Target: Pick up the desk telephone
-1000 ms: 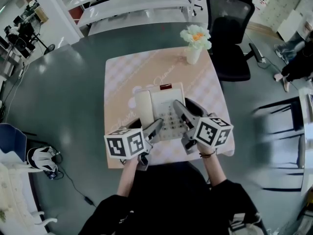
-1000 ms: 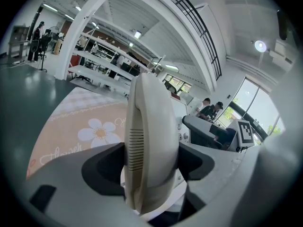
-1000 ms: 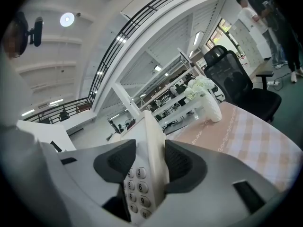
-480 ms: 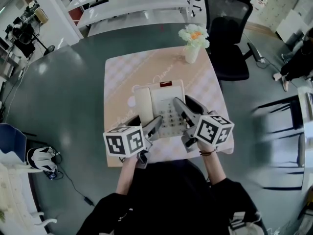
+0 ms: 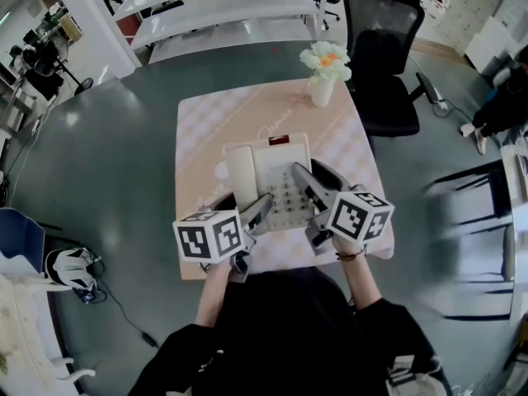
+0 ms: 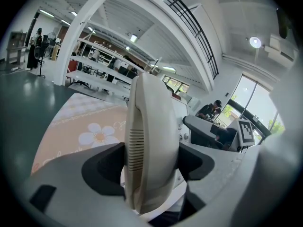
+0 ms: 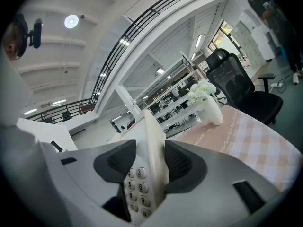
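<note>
We are in an open-plan office: long white desks (image 5: 223,11) run beyond the right gripper (image 5: 307,173), a black swivel chair (image 5: 386,52) stands to its right, and workstations (image 5: 37,52) lie far left of the left gripper (image 5: 245,200).

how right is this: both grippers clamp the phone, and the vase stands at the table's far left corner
Wrong corner. The left gripper and right gripper do clamp the phone, but the vase stands at the table's far right corner, as the head view shows.
</note>
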{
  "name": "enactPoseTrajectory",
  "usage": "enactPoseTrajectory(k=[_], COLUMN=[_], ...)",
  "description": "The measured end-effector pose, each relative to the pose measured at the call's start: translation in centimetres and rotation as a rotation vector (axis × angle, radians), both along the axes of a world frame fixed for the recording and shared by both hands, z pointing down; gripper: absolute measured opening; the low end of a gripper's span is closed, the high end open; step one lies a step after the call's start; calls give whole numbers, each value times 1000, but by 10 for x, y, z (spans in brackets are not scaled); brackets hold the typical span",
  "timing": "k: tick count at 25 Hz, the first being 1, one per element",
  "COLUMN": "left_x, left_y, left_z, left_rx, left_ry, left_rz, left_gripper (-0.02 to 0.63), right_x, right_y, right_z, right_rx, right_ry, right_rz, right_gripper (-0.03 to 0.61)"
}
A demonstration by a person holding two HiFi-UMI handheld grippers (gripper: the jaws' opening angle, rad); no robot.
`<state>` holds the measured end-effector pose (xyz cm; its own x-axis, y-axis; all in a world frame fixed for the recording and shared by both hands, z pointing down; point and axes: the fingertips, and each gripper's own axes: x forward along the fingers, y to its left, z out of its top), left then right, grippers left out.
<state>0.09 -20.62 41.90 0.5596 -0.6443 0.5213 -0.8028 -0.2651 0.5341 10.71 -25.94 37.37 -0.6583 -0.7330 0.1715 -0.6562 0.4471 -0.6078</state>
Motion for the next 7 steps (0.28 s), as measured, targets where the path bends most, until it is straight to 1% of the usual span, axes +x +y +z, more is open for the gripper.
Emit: enactPoseTrajectory(k=[7], left_x=[1], left_y=[0], left_z=[0], left_rx=[2], left_ry=[-1], left_rz=[0], left_gripper=[324], right_x=[3], right_y=[3], right_z=[9], right_rx=[-38], right_ry=[6], right_rz=[3], right_gripper=[178])
